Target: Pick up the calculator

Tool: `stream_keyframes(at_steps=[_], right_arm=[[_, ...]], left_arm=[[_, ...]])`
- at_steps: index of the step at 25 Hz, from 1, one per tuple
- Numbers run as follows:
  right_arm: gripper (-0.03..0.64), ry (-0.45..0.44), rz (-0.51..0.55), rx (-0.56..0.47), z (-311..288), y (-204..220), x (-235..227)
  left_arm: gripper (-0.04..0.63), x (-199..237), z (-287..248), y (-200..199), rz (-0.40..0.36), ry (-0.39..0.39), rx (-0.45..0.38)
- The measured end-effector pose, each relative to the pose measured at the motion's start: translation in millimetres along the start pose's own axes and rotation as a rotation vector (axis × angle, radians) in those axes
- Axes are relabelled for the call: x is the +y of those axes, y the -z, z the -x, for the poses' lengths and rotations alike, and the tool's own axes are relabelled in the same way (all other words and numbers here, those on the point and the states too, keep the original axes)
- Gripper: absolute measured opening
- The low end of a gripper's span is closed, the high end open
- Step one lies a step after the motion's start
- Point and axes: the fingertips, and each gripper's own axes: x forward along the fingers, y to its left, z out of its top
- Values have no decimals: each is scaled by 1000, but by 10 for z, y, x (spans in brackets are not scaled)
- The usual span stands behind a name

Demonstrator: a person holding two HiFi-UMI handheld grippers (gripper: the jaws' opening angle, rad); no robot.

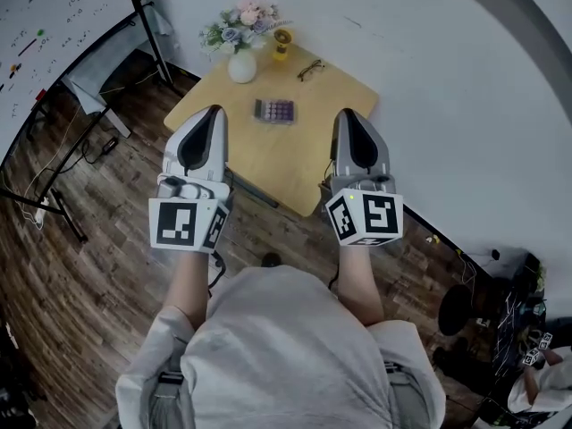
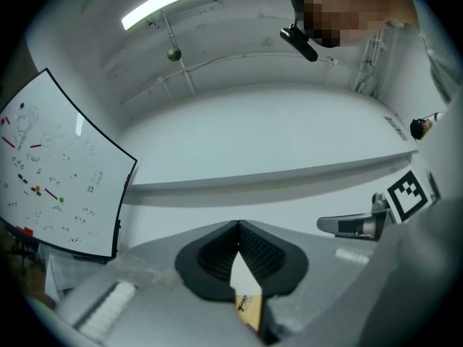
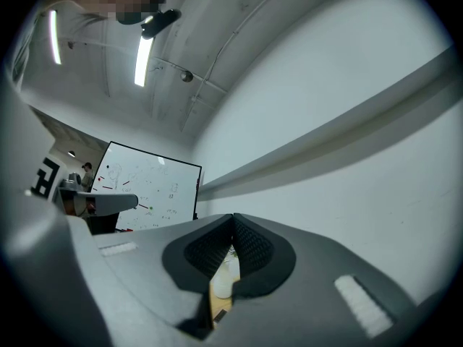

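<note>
The left gripper (image 1: 212,112) and right gripper (image 1: 345,114) are held clenched and empty. The calculator (image 1: 274,111) is seen on the table (image 1: 268,164). The whiteboard (image 1: 54,25) writing is too small to be read.

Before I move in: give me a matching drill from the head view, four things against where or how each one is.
Things:
1. calculator
2. vase
3. glasses
4. left gripper

Place or state:
A. white, holds flowers
B. jaws shut, nothing held
C. lies flat, mid-table
D. dark frame, right of the vase in this view

Pairs: 1-C, 2-A, 3-D, 4-B
</note>
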Motion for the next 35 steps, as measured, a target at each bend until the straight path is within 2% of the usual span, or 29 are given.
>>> stream_keyframes(at_steps=[10,17,30,35], right_arm=[[0,-24,-26,14,-261,161,-316],[0,-40,-49,36,-434,315,-360],[0,-40,-40,35,-1093,454,-526],[0,-40,-44,48,-1388,553,-590]], left_arm=[[5,-45,-318,176,12,-31,13],[6,79,-412,299,6,-61,36],[5,376,-1005,492,4,-40,41],[5,530,-1274,627,0,-36,67]])
